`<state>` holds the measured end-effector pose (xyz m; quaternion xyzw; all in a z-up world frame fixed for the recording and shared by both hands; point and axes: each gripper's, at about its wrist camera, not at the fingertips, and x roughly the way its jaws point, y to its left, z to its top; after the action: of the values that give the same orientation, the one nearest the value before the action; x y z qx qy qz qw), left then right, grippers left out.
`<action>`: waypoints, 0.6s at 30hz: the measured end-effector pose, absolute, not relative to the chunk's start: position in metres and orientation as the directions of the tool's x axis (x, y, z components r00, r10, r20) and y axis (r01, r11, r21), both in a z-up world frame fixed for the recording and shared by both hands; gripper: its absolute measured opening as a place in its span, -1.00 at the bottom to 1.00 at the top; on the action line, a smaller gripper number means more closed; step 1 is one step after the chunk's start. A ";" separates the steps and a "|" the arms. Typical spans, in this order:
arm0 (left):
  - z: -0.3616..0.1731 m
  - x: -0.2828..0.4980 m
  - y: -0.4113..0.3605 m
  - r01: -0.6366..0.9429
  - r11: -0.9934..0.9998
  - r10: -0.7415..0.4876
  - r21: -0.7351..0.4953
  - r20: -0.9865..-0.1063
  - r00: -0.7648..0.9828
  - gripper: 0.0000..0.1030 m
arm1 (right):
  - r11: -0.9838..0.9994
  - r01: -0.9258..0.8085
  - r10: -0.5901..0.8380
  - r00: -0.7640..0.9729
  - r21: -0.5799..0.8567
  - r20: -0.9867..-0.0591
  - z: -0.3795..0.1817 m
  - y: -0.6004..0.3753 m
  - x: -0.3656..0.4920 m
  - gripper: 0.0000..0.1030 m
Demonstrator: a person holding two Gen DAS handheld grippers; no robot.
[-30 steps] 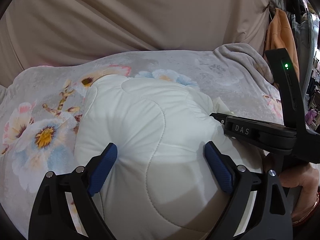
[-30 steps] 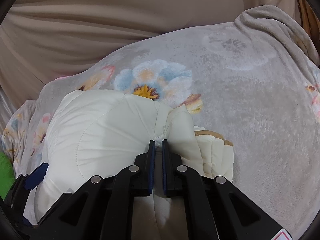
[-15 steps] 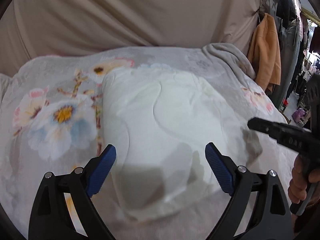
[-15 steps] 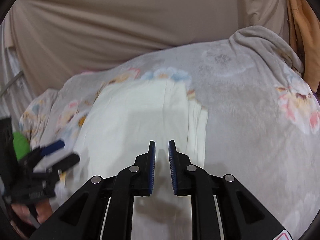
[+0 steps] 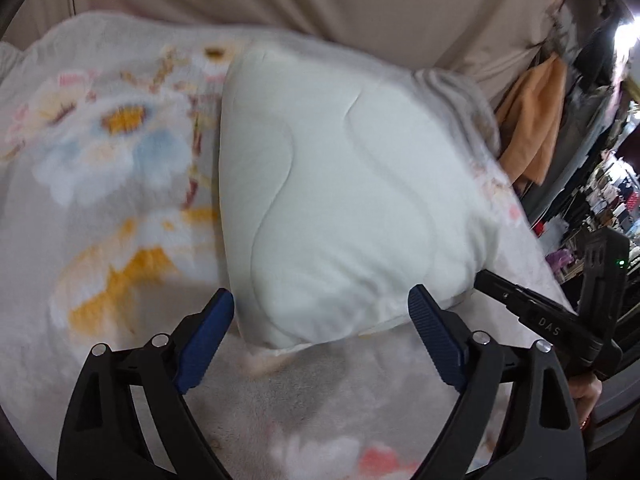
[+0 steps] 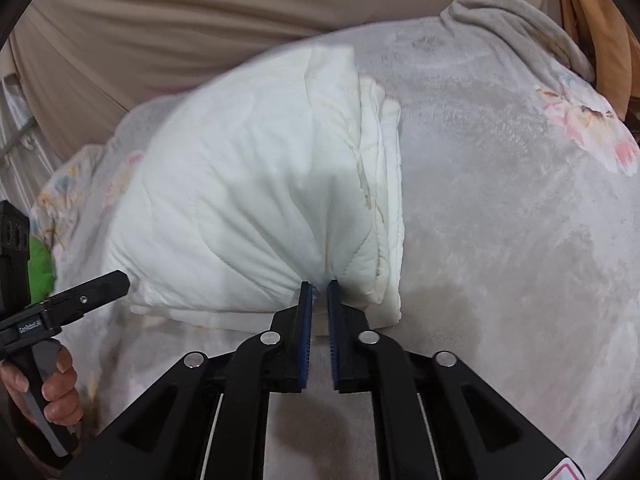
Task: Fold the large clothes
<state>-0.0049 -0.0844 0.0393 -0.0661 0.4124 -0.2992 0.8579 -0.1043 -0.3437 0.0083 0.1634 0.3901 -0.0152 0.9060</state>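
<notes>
A white quilted garment [image 5: 340, 200] lies folded into a thick bundle on the floral blanket [image 5: 120, 200]. My left gripper [image 5: 320, 312] is open and empty, its blue pads either side of the bundle's near edge without touching it. In the right wrist view the bundle [image 6: 256, 200] shows stacked layers on its right side. My right gripper [image 6: 318, 286] is nearly shut, its pads pinching a fold at the bundle's near edge; the fabric puckers toward the tips. The right gripper also shows in the left wrist view [image 5: 536, 312], and the left gripper in the right wrist view [image 6: 68, 300].
A grey floral blanket [image 6: 500, 220] covers the bed. A beige curtain [image 6: 200, 20] hangs behind. An orange garment [image 5: 536, 128] hangs at the right, with cluttered shelves beyond. Something green [image 6: 40, 268] lies at the bed's left edge.
Both grippers pulled back from the bundle, then the right one returned to its near edge and pinched a fold. The left stays open and has drawn back toward the bed's near side.
</notes>
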 end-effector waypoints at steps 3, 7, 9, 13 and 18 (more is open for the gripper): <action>0.066 -0.001 -0.080 0.457 0.832 -0.543 -0.314 -0.627 0.559 0.79 | 0.938 0.140 0.104 0.757 0.316 -0.645 0.038 -0.349 -0.110 -0.58; 0.071 0.025 -0.093 0.432 0.861 -0.495 -0.269 -0.642 0.586 0.79 | 0.947 0.171 0.048 0.761 0.272 -0.647 0.048 -0.353 -0.086 -0.45; 0.058 0.038 -0.103 0.420 0.877 -0.457 -0.233 -0.675 0.580 0.79 | 0.956 0.184 0.031 0.715 0.230 -0.699 0.031 -0.350 -0.068 -0.44; 0.026 0.047 -0.112 0.404 0.881 -0.445 -0.244 -0.719 0.535 0.82 | 0.960 0.190 0.018 0.698 0.208 -0.716 -0.003 -0.344 -0.067 -0.44; 0.035 0.048 -0.108 0.393 0.882 -0.450 -0.261 -0.712 0.539 0.81 | 0.937 0.198 0.057 0.725 0.287 -0.687 0.019 -0.358 -0.079 -0.25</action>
<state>0.0482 -0.1080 0.0346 -0.0346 0.4158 -0.2405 0.8764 -0.0788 -0.3576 0.0194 0.1728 0.3690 -0.0386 0.9124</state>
